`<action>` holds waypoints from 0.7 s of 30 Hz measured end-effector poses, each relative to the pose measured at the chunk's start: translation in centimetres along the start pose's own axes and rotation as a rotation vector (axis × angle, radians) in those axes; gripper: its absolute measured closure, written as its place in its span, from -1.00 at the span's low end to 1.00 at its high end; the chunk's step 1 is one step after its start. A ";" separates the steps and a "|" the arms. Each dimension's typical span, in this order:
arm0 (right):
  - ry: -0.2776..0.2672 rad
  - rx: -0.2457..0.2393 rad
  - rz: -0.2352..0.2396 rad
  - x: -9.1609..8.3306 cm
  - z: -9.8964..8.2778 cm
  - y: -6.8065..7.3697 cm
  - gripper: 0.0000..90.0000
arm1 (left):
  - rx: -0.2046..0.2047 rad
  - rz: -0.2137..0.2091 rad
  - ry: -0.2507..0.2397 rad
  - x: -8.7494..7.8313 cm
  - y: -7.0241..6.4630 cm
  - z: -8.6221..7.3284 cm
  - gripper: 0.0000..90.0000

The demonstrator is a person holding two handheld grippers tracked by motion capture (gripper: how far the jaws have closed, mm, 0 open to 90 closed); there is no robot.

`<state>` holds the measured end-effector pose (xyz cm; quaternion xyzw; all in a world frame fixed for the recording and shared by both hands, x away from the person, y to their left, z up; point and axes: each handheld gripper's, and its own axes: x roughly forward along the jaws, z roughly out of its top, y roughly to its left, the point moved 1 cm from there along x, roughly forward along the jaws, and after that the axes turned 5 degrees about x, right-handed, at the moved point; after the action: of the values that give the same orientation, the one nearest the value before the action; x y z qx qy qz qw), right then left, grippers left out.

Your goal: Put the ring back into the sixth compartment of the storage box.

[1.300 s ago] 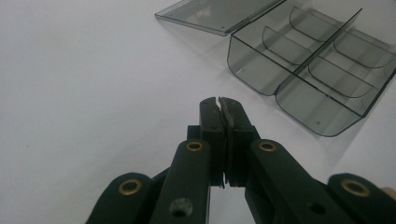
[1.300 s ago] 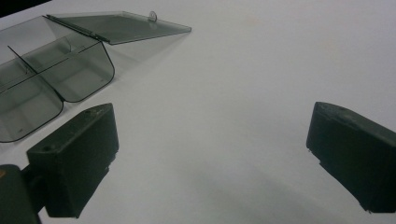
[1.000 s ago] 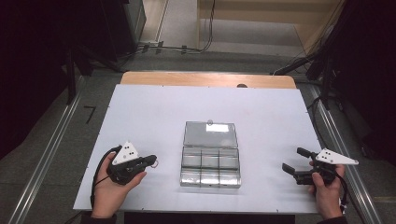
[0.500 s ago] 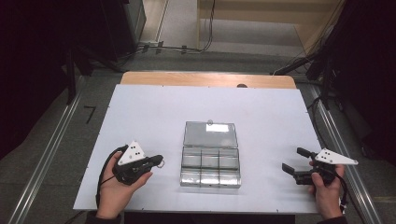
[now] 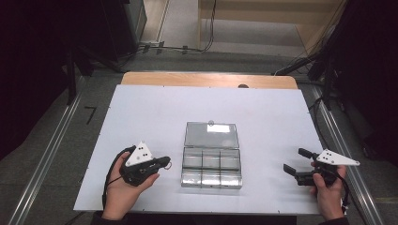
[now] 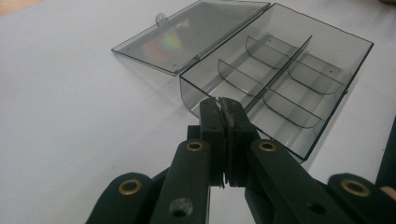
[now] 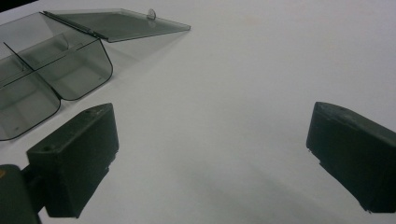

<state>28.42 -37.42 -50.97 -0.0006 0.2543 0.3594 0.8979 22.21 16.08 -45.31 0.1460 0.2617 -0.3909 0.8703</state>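
A clear plastic compartment box [image 5: 211, 171] sits at the middle of the white table [image 5: 141, 112], its lid [image 5: 211, 135] folded flat behind it. The compartments look empty. My left gripper [image 5: 165, 162] lies just left of the box, pointing at it, jaws shut with nothing seen between them. In the left gripper view the shut gripper [image 6: 224, 106] stands right before the box's near wall [image 6: 205, 95], with the lid [image 6: 191, 35] beyond. My right gripper [image 5: 294, 160] rests to the right of the box, apart from it, open. In the right gripper view my gripper [image 7: 210, 140] is wide over bare table, the box [image 7: 46, 60] at upper left.
A wooden strip [image 5: 206, 78] runs along the table's far edge. Metal rails [image 5: 47, 154] flank both sides on the floor. Cables [image 5: 164, 47] lie on the floor beyond the table. White surface spreads all around the box.
My left hand has shifted to the right, bringing its shut gripper closer to the box. The right hand and the box have stayed where they were.
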 end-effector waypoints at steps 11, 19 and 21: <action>0.000 -0.001 -0.001 0.0 0.0 0.0 -0.98 | 0.020 -0.026 -0.006 1.0 -0.8 0.9 0.98; 0.000 -0.001 -0.001 0.0 0.0 0.0 -0.98 | 0.032 -0.041 -0.003 1.6 -1.3 1.3 0.98; 0.001 0.000 -0.001 0.0 0.0 0.0 -0.98 | 0.031 -0.046 -0.005 1.7 -1.4 1.4 0.98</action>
<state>28.40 -37.41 -50.97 -0.0010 0.2547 0.3589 0.8979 22.57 13.47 -45.22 0.1526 0.2565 -0.4151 0.8594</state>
